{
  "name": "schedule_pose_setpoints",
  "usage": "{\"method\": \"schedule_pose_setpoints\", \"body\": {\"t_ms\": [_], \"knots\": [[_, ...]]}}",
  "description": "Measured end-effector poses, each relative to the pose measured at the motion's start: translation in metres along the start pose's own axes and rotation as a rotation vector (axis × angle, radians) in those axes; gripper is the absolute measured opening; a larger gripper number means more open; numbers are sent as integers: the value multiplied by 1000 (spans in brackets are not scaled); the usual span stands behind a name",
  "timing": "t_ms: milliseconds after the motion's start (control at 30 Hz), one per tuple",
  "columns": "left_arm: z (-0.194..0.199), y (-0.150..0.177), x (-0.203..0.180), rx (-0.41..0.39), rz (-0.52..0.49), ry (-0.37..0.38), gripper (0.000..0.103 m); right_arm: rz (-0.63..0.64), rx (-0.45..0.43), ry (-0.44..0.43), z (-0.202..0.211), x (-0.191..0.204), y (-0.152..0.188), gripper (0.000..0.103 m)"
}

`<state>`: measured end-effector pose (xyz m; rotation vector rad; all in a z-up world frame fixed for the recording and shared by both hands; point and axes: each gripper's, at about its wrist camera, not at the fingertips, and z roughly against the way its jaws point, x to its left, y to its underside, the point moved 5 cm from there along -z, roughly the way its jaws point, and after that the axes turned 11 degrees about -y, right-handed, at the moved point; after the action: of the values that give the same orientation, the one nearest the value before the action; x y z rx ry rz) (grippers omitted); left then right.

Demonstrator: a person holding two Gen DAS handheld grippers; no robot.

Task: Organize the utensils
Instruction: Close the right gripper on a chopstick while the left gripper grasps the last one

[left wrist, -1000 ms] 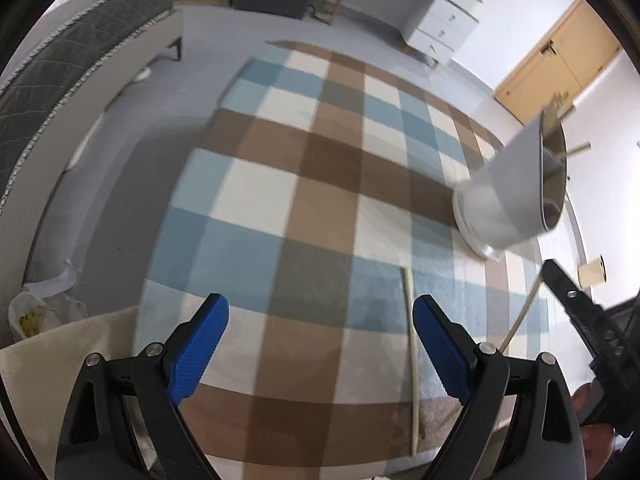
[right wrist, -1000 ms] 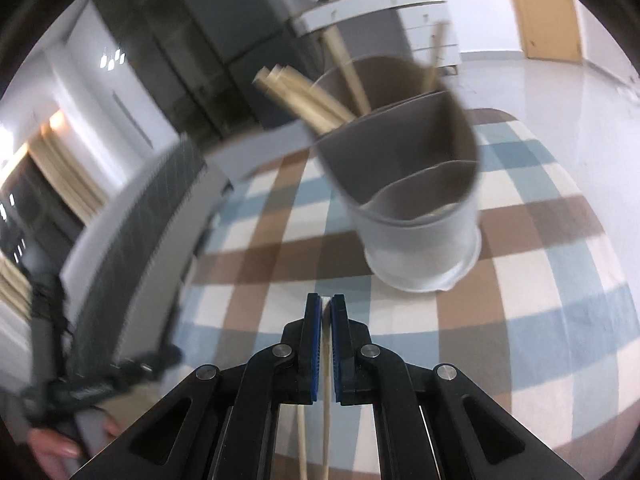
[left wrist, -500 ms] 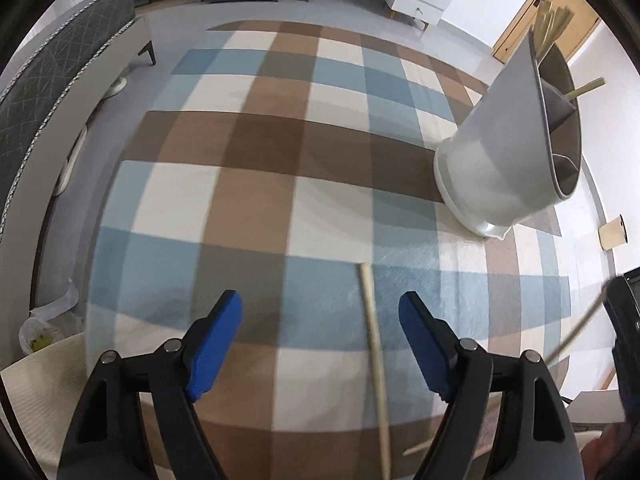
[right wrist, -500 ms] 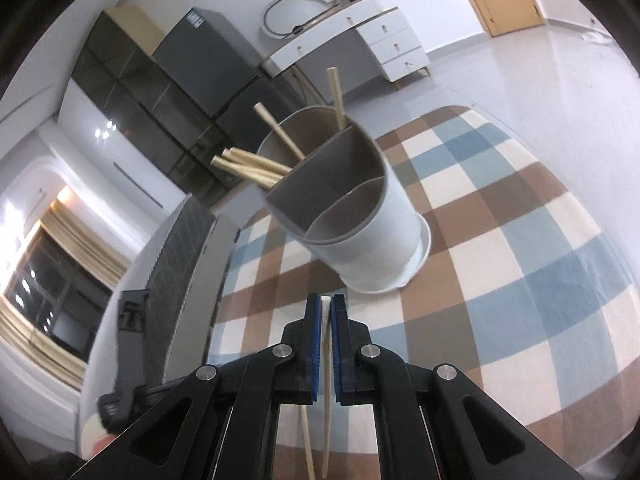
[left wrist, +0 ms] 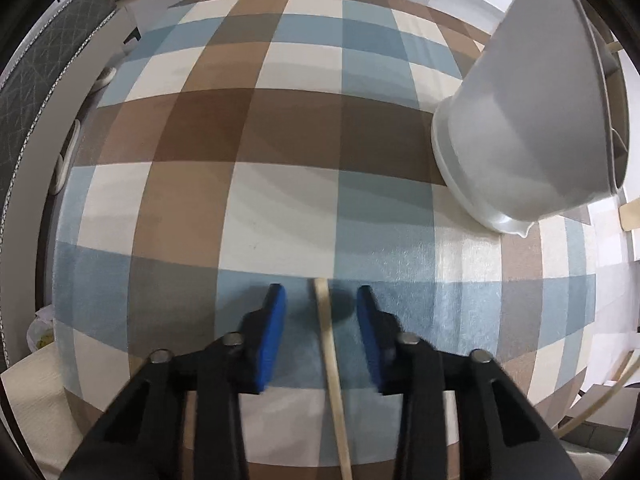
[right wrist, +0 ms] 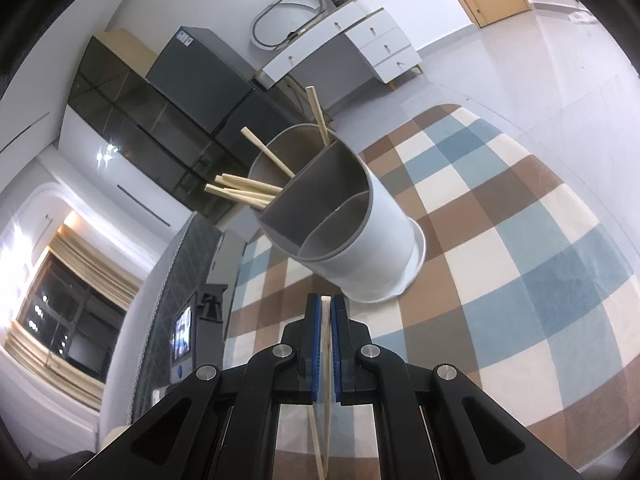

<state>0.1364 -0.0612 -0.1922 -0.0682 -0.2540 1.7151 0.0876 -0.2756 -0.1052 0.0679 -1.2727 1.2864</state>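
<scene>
**Caller:** Closer now than a second ago — our left gripper (left wrist: 320, 332) has dropped toward the cloth, and its jaws have come in from wide apart to a narrow gap, closing at this moment around the loose chopstick (left wrist: 330, 360). That stick lies flat on the checked tablecloth (left wrist: 280, 208), running between the blue pads (left wrist: 272, 336), which do not look to be pressing on it yet.

**Partner:** And our right gripper (right wrist: 327, 344)?

**Caller:** Pressed together on a chopstick of its own (right wrist: 327, 360), with a second thin stick showing below the jaws; we cannot tell whether that one is pinched too.

**Partner:** Further out?

**Caller:** The grey utensil holder (right wrist: 352, 240) stands on the cloth beyond both tools, several chopsticks (right wrist: 248, 194) already leaning in its back compartment, the front two looking empty.

**Partner:** What could spoil this?

**Caller:** The stick sits nearer one pad than the other — we judge a lopsided close could roll it or flip its end up. Catching the cloth would drag the whole setting.

**Partner:** Poses?

**Caller:** Left points steeply down over the stick; right is angled gently downward, aimed at the holder.
</scene>
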Motion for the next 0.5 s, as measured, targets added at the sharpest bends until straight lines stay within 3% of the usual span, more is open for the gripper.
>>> {"method": "schedule_pose_setpoints", "body": {"t_ms": [33,100,267,500], "knots": [[0,-1,-1,2,-4,-21,8,-1,0,0,0,0,0,4],[1,0,-4,12,-11,-8,2,7,0,4,1,0,-1,4],[18,3,-4,-46,-16,39,2,41,-6,18,5,5,-2,4],[82,24,18,-255,-4,153,2,136,-19,25,13,27,1,4]]}}
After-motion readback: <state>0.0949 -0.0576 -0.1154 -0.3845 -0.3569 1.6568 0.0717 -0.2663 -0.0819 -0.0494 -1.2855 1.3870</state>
